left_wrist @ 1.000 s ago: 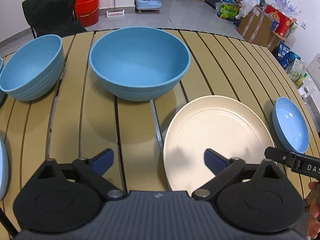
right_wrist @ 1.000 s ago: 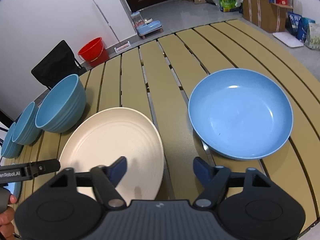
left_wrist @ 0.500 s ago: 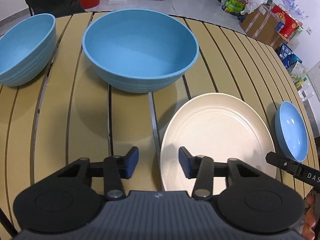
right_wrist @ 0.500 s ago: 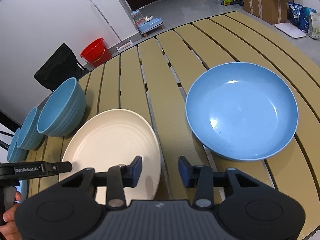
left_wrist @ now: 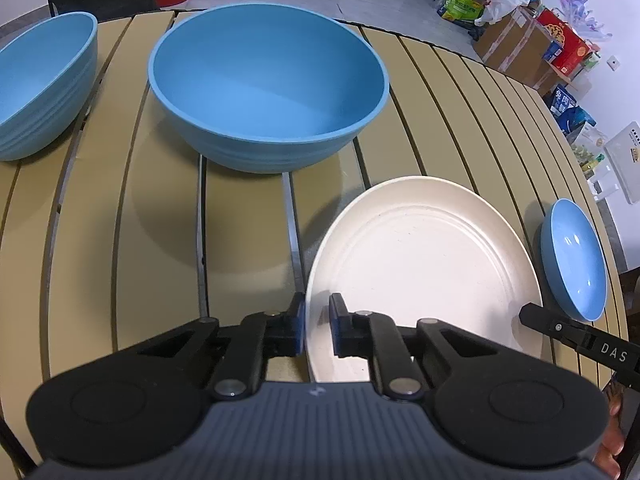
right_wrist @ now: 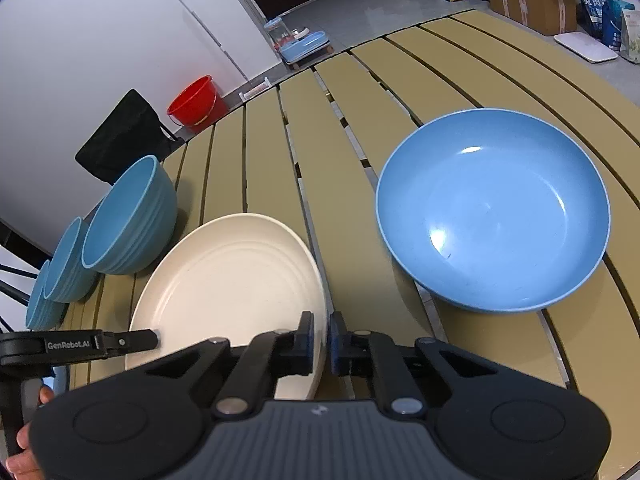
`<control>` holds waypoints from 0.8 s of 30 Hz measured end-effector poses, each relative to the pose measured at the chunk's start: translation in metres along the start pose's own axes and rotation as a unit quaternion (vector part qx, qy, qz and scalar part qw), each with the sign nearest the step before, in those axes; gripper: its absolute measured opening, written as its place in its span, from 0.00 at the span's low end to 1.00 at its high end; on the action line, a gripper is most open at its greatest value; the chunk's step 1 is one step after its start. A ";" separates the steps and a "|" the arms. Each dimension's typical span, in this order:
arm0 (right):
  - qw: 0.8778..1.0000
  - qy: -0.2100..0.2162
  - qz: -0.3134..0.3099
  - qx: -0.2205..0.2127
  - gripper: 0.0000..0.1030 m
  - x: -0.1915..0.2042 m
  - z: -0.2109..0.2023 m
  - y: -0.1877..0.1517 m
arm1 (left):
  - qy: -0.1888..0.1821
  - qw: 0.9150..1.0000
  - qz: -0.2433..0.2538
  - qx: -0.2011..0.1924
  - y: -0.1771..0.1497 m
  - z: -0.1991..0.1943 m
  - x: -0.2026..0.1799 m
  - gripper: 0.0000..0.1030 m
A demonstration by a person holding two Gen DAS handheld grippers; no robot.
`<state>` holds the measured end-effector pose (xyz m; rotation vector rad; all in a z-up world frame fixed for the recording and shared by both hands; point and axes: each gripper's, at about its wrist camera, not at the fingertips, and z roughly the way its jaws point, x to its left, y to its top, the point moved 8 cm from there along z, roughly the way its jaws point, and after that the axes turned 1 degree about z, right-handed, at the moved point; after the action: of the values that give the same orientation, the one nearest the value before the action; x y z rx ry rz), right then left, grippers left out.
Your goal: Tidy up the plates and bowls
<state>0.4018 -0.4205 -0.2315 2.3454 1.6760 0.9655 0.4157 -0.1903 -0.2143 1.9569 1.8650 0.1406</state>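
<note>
Cream plate (left_wrist: 424, 272) lies flat on the slatted tan table (left_wrist: 132, 240) at the lower middle of both views, and each gripper has just been closing on its rim: the left gripper (left_wrist: 316, 326) pinches the near left edge, one pad outside and one on the plate's face, while the right gripper (right_wrist: 320, 340) clamps the near right edge the same way. In the right wrist view, the left gripper's finger reaches in from the lower left, with a hand (right_wrist: 24, 444) on its handle. Just right of the plate sits a shallow blue dish (right_wrist: 492, 212). Farther up the slats stands a large blue bowl (left_wrist: 268, 88), with a second blue bowl (left_wrist: 40, 84) at the left edge. Beyond the table's far rim are a grey tiled floor, a red bucket (right_wrist: 198, 100), a black chair (right_wrist: 124, 136) against a white wall (right_wrist: 100, 32), and cardboard boxes (left_wrist: 516, 48) at the upper right.
</note>
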 end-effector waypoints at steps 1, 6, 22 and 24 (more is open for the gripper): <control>1.000 0.000 0.000 0.000 0.06 0.000 0.000 0.000 | 0.000 1.000 -0.001 0.000 0.000 0.000 0.000 0.12; 1.000 0.003 0.007 -0.003 0.04 -0.002 0.002 0.000 | -0.003 1.000 -0.005 0.000 0.001 0.000 0.001 0.10; 1.000 0.014 0.009 -0.010 0.04 -0.006 -0.002 -0.002 | 0.013 1.000 0.009 -0.011 -0.003 -0.004 -0.004 0.10; 1.000 0.015 0.010 -0.011 0.04 -0.007 -0.002 -0.002 | 0.013 1.000 0.011 -0.012 -0.003 -0.004 -0.005 0.10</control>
<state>0.3974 -0.4262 -0.2338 2.3484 1.6470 1.0224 0.4109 -0.1943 -0.2104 1.9683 1.8506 0.1955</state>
